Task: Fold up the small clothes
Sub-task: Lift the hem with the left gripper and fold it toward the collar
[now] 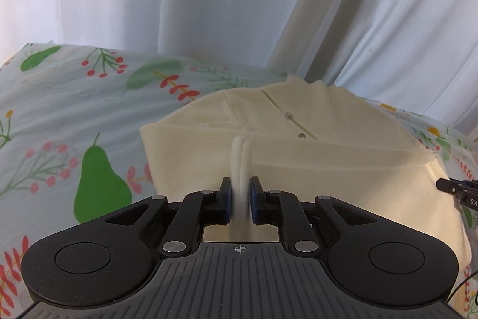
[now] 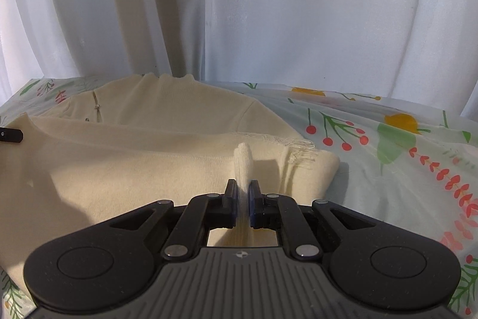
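Two hand-held grippers (image 1: pixel 240 199) (image 2: pixel 245 201), one cream garment (image 1: pixel 328 169), seemingly.

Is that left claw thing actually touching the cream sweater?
Touching. In the left wrist view the left gripper has a ridge of the cream sweater pinched between its blue pads.

Our left gripper (image 1: pixel 240 201) sits low in the middle of its frame, jaws pinched on a ridge of cream sweater (image 1: pixel 298 169). Our right gripper (image 2: pixel 242 201) does likewise, low centre, and its tip shows at the right edge of the left view
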`<state>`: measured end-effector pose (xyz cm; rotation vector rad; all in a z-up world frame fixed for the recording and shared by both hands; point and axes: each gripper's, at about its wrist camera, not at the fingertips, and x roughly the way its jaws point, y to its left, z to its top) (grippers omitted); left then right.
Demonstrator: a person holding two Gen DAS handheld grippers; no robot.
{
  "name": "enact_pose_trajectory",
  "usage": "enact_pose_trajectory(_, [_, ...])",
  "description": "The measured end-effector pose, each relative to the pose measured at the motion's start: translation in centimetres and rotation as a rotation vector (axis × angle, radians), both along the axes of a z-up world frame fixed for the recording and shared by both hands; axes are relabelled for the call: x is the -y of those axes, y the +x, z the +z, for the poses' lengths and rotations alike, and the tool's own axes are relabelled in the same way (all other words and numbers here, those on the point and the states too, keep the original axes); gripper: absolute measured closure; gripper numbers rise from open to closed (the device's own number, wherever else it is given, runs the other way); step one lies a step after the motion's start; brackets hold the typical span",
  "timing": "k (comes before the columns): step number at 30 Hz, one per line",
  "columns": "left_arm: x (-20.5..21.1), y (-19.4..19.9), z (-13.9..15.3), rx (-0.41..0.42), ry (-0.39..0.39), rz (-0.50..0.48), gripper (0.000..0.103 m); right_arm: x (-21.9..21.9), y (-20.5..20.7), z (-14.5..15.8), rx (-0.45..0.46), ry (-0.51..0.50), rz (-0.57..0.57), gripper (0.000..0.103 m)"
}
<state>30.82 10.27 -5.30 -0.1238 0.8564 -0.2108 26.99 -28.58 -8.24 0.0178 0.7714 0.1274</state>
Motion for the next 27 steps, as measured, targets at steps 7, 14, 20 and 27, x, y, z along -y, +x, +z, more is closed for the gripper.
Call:
enact_pose_trajectory(7, [0.6,-1.4,-0.9,-0.015,0.021,-0.068,0.075,-0.1,-1.2,0.0,0.011,-0.040,0.092,0.089])
enact_pose_trajectory(14, [1.8,-1.7,0.9,0.024,0.118,-0.088,0.094,-1.4,-1.8,0.9,0.057,-0.121,0.113,0.096])
enact_pose_trajectory(20, [1.9,1.5,6.4,0.200,0.087,-0.055,0.094,-2.0,1.7,4.3,0.175,-0.137,0.042,0.097])
enact_pose_trajectory(27, [2.8,9.1,5.6,0.205,0.106,0.071,0.094,-1.8,9.5,4.2,0.208,-0.139,-0.098,0.097])
